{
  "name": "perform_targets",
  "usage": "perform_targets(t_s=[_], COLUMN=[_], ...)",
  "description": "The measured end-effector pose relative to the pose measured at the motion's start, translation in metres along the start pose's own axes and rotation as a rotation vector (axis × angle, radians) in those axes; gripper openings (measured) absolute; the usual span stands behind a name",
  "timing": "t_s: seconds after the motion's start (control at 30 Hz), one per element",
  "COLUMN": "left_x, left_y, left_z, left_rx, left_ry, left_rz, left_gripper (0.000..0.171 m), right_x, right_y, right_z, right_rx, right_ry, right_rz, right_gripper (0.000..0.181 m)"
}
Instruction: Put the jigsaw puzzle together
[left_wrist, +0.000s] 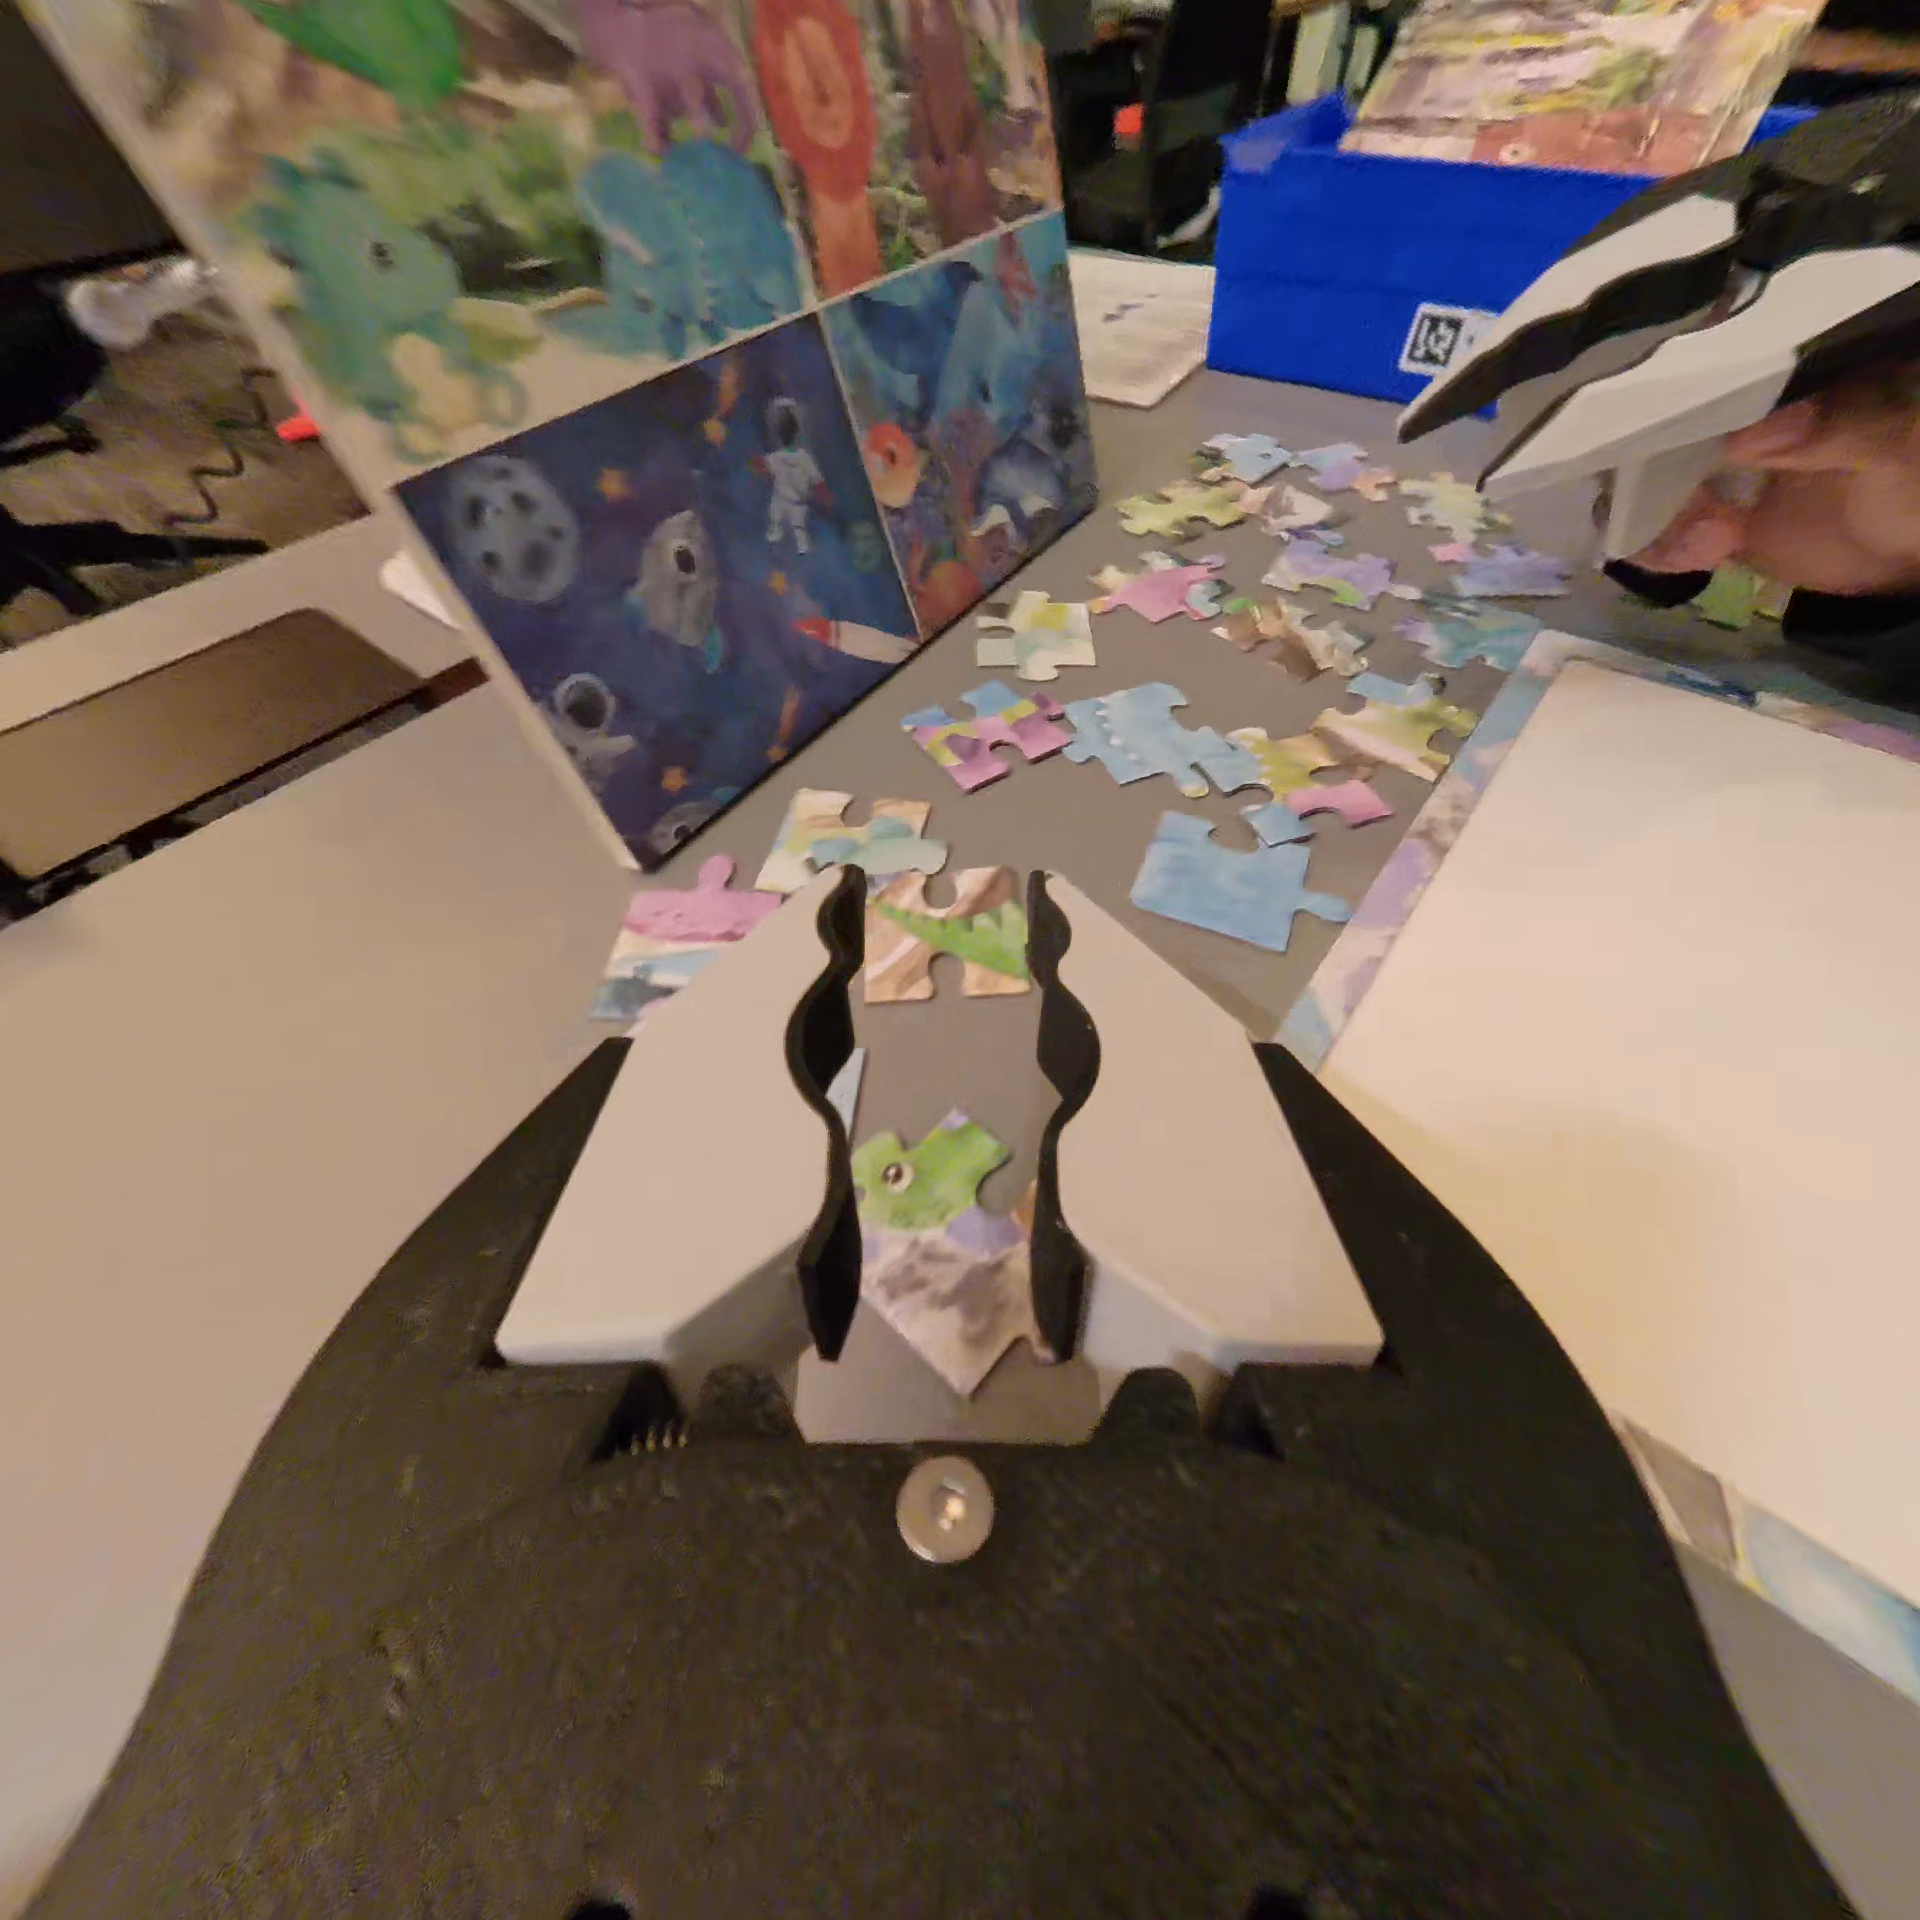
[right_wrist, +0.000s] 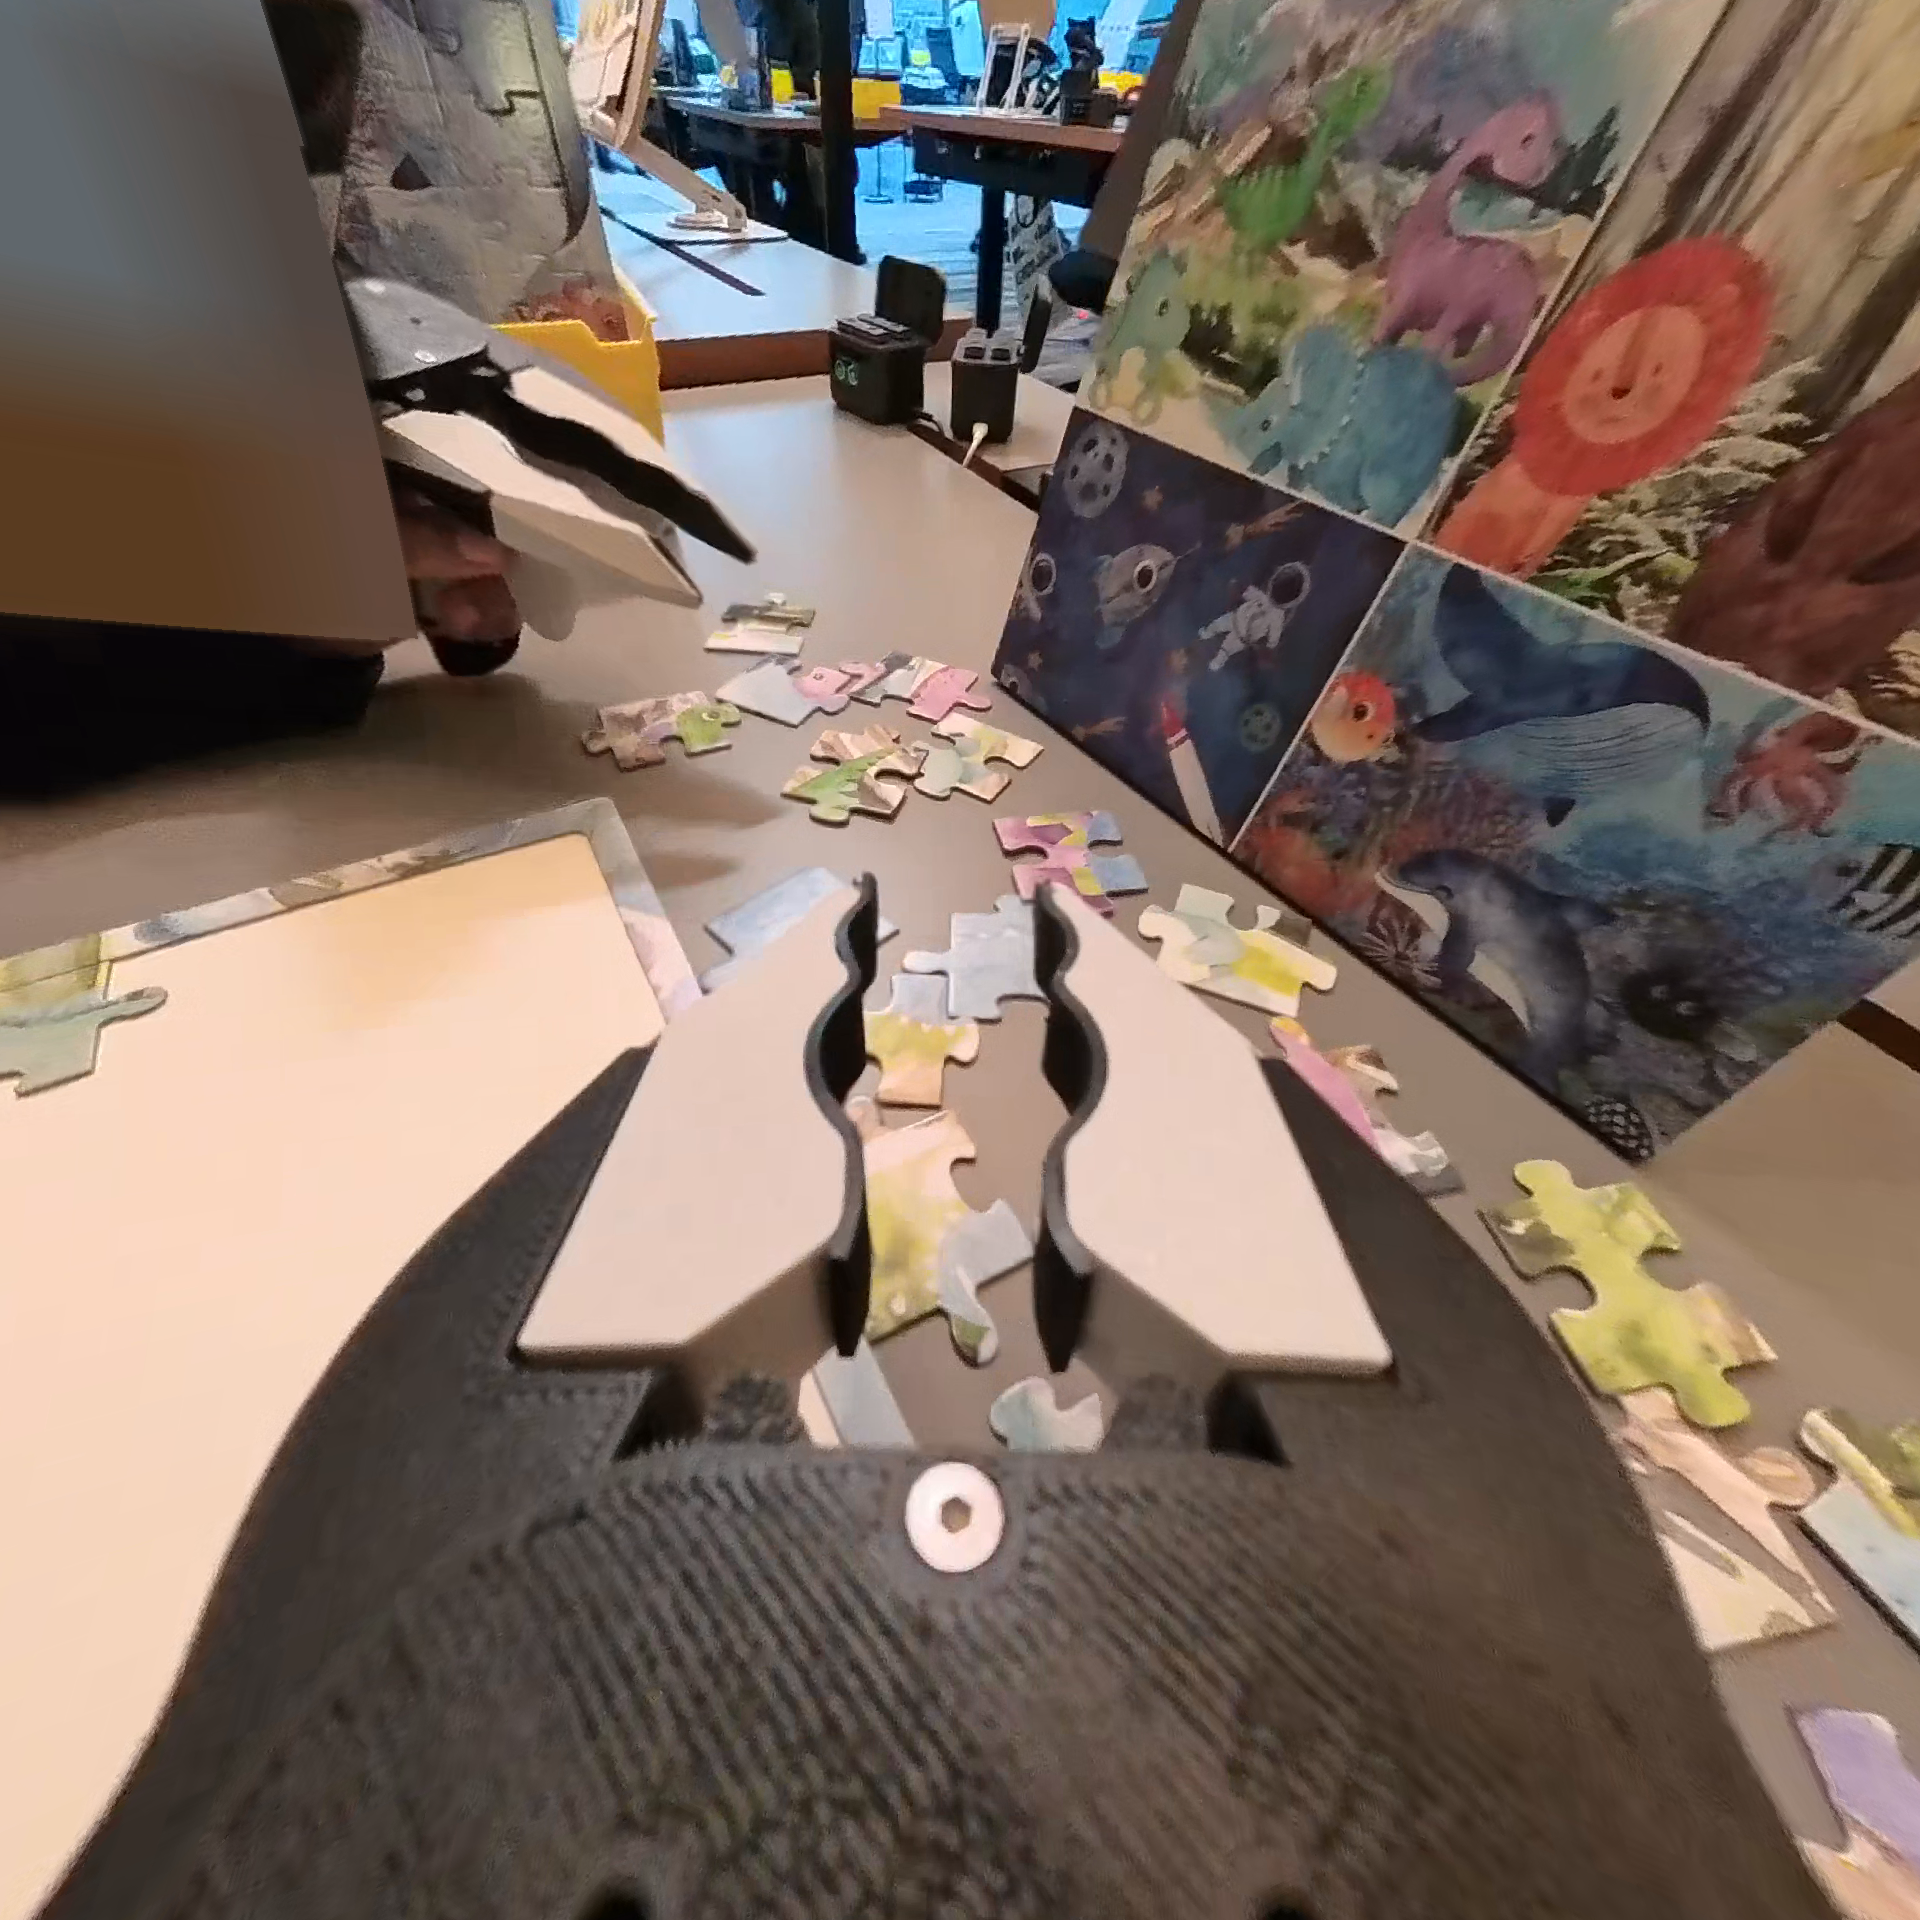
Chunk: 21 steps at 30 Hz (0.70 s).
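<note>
Several loose watercolour jigsaw pieces (left_wrist: 1195, 727) lie scattered on the grey table, also in the right wrist view (right_wrist: 977, 966). My left gripper (left_wrist: 945, 883) is open and empty, low over a piece with a green dinosaur head (left_wrist: 925, 1174); it also shows in the right wrist view (right_wrist: 717, 571). My right gripper (right_wrist: 954, 891) is open and empty above a yellow-green piece (right_wrist: 925, 1226); it shows far right in the left wrist view (left_wrist: 1449, 457). The white puzzle tray (right_wrist: 312, 1091) holds one fitted piece (right_wrist: 62, 1018) at its left edge; it also shows in the left wrist view (left_wrist: 1662, 987).
The picture-covered puzzle box (left_wrist: 727, 603) stands upright behind the pieces, also in the right wrist view (right_wrist: 1507, 675). A blue bin (left_wrist: 1340, 260) sits at the back right. Black chargers (right_wrist: 883, 364) and a yellow bin (right_wrist: 613, 364) sit farther off. The tips of one gripper are about 20 centimetres away from the tips of the other.
</note>
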<state>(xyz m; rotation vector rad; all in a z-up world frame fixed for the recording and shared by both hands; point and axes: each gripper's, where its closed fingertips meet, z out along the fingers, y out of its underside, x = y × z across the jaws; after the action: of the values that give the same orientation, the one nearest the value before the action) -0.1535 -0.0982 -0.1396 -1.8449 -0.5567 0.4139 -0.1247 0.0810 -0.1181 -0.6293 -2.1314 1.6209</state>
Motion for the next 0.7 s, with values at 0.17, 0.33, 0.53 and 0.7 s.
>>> perform_targets(t_s=[0.17, 0.33, 0.53, 0.7], left_x=[-0.013, -0.024, -0.034, -0.035], left_y=[0.003, 0.005, 0.0, -0.003], left_z=[-0.007, -0.011, -0.018, -0.02], left_rx=[0.021, 0.022, 0.067, 0.075], left_ry=[0.005, -0.039, -0.072, -0.083], left_rz=[-0.081, -0.092, -0.126, -0.135], left_gripper=[0.03, 0.028, 0.028, 0.025], right_x=[0.018, 0.044, 0.048, 0.04], right_y=[0.008, -0.005, -0.009, 0.005], right_z=[-0.005, -0.022, -0.03, -0.017], right_rx=[0.005, 0.119, 0.118, 0.05], right_ry=[0.043, 0.168, 0.188, 0.149], right_rz=[0.054, 0.094, 0.077, 0.09], right_gripper=[0.027, 0.042, 0.035, 0.033])
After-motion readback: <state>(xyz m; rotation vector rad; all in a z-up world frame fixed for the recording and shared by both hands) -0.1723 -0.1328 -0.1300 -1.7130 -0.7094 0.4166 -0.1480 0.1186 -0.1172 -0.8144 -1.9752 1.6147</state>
